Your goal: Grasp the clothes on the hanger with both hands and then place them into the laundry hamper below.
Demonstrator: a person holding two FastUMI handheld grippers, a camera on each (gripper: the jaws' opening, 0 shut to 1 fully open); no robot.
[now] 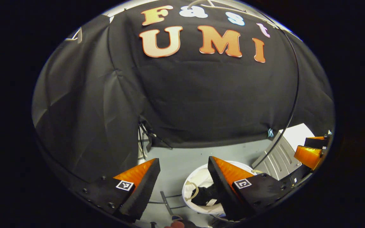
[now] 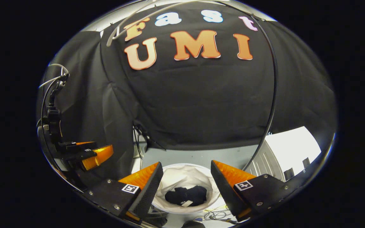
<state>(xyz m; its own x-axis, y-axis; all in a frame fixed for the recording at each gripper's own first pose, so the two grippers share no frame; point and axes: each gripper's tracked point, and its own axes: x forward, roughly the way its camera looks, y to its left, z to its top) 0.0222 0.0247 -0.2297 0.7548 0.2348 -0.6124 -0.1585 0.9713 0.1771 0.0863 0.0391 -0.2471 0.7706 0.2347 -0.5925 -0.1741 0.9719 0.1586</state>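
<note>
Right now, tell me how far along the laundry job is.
Done, by the look of it: a dark garment lies inside the white hamper on the floor. In hand: nothing; the left gripper and right gripper are both open above the hamper. Left: nothing that I can see; no other clothes show.

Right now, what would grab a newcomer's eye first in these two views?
The white laundry hamper on the grey floor, straight below between the right gripper's spread orange fingers, with the dark clothes lying bundled at its bottom. In the left gripper view the same hamper sits low and right of centre, partly behind the open left gripper's right finger. Neither gripper holds anything.
</note>
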